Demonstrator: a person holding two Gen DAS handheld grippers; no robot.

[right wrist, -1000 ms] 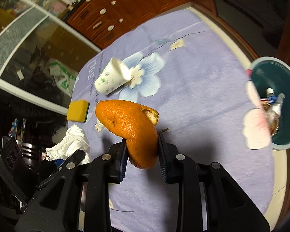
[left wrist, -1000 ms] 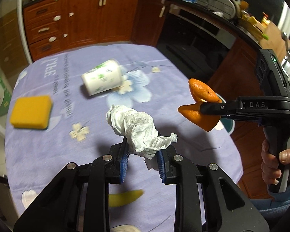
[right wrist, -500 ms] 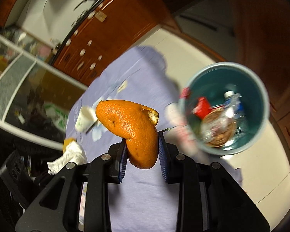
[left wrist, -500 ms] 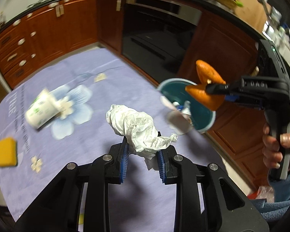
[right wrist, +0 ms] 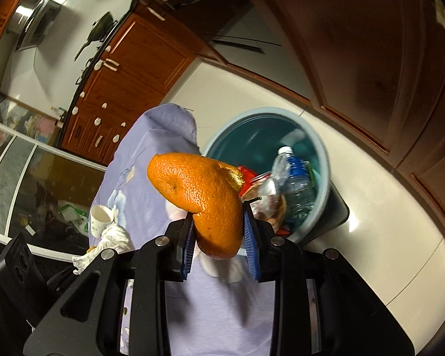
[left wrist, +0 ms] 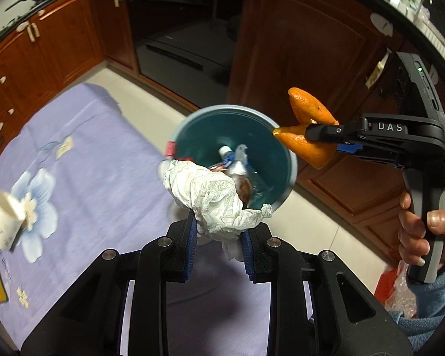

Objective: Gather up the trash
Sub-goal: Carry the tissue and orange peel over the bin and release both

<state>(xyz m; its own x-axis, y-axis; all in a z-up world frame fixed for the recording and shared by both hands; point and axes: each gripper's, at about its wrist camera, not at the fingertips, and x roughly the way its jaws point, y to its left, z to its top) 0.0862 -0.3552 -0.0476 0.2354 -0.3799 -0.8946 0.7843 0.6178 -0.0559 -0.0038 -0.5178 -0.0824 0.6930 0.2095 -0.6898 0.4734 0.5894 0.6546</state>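
left tongs [left wrist: 219,234]: clenched on crumpled tissue [left wrist: 210,198] | right tongs [right wrist: 218,238]: clenched on orange peel [right wrist: 204,195] | bin [left wrist: 292,163]: below-ahead of both, off the surface [left wrist: 103,160] edge | nearer: left

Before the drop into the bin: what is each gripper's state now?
Left gripper: shut on crumpled white paper tissue.
Right gripper: shut on curved orange peel.

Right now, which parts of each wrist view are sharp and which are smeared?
Left wrist view: crumpled tissue and orange peel sharp; paper cup and tablecloth motion-blurred. Right wrist view: peel crisp, bin rim soft, cabinets dim; fisheye bends both.
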